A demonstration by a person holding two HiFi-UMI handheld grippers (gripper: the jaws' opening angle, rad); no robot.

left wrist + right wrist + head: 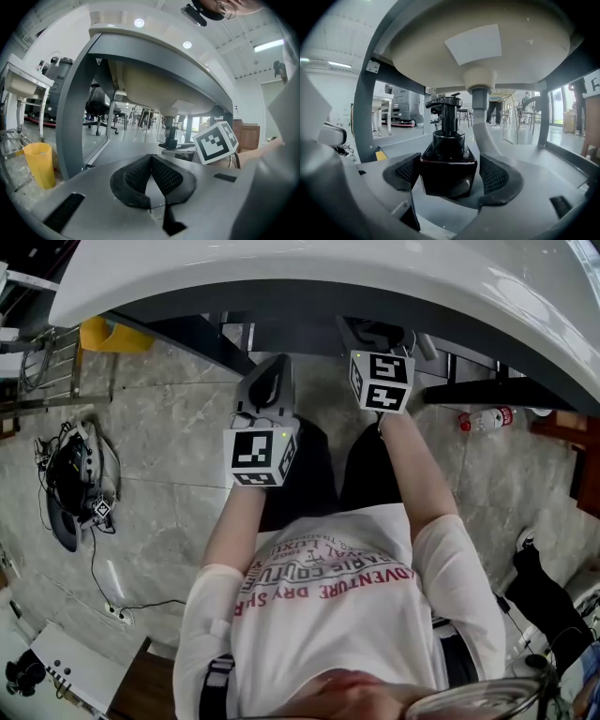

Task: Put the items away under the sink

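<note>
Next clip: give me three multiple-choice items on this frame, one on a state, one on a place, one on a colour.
1. How do the left gripper's jaws stand?
A. wide apart
B. together, nothing between
C. clamped on a cloth

2. Where is the bottle?
A. in the left gripper
B. between the right gripper's jaws
C. on a chair

3. What colour is the cup?
A. blue
B. red
C. yellow

Answers:
1 B, its pads meet in the left gripper view.
2 B, the right gripper view shows it between the pads.
3 C, it shows yellow at the left gripper view's left.
</note>
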